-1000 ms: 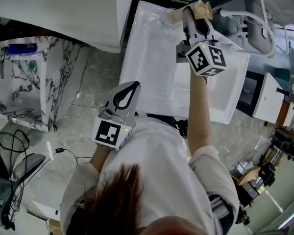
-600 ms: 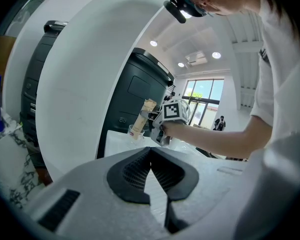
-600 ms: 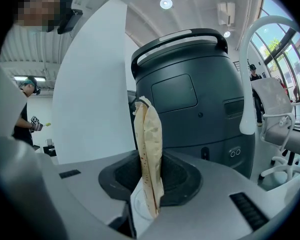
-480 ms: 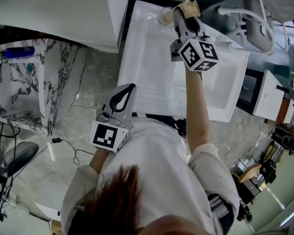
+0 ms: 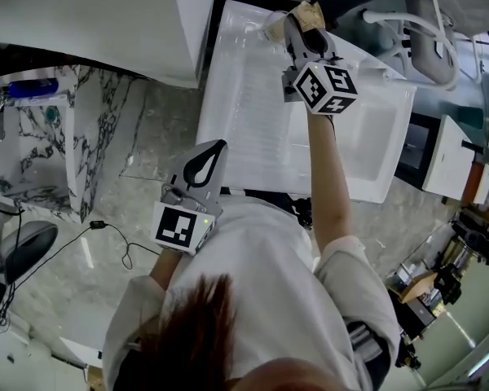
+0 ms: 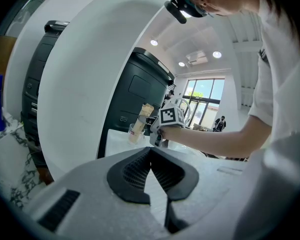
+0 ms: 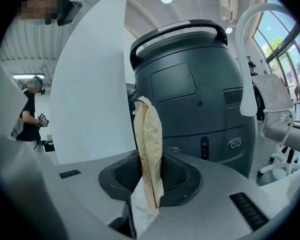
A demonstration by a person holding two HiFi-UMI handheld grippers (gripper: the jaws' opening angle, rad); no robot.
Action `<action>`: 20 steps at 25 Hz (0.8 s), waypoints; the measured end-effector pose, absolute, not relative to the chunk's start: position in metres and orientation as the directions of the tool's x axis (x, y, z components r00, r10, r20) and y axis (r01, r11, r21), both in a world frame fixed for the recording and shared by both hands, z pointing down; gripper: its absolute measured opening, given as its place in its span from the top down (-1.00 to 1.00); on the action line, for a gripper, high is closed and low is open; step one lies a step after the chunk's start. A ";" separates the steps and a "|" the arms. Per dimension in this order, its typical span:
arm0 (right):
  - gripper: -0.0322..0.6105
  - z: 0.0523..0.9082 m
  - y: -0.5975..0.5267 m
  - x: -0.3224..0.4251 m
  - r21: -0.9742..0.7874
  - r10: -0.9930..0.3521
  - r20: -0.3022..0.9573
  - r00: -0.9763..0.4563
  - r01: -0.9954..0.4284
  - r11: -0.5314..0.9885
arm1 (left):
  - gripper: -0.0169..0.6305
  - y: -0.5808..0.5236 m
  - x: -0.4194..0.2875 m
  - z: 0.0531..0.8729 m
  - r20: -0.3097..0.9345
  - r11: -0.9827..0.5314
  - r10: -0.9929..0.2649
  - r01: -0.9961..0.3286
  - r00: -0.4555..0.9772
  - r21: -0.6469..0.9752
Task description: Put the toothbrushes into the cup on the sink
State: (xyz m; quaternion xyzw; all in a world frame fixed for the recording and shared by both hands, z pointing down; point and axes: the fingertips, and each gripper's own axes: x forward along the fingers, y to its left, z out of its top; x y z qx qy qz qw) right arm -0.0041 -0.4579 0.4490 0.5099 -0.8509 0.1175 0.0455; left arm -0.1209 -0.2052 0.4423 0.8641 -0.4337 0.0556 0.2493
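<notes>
Right gripper (image 5: 300, 29): reaches over the far left corner of the white rectangular sink (image 5: 253, 129), grips a beige paper-wrapped toothbrush (image 7: 149, 149) between its black pads. Wrapper upright in the jaws, top well above them, white lower end below.

Clear round cup (image 5: 273, 29): stands on the sink's far left corner, just left of the right gripper. From the left gripper view, toothbrush tilted, lower end at the cup's mouth; inside or just behind, not clear.

Left gripper (image 5: 205, 163): hangs near the body, just off the sink's near left edge, well apart from the cup. Jaws together, tips touching, nothing between.

Beyond the cup: dark grey rounded machine (image 7: 190, 94) with a top handle. Far left on the floor: marble-patterned cabinet (image 5: 41, 137)
</notes>
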 end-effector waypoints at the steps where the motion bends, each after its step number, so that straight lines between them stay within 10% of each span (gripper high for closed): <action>1: 0.65 0.451 -0.458 -0.004 -0.151 -0.856 0.201 -0.476 -0.879 0.453 | 0.90 -0.205 -0.121 0.442 0.312 -0.501 -0.721 -0.777 0.618 0.382; 20: 0.65 0.461 -0.466 0.003 -0.105 -0.860 0.226 -0.458 -0.889 0.446 | 0.90 -0.211 -0.116 0.443 0.312 -0.510 -0.710 -0.766 0.631 0.390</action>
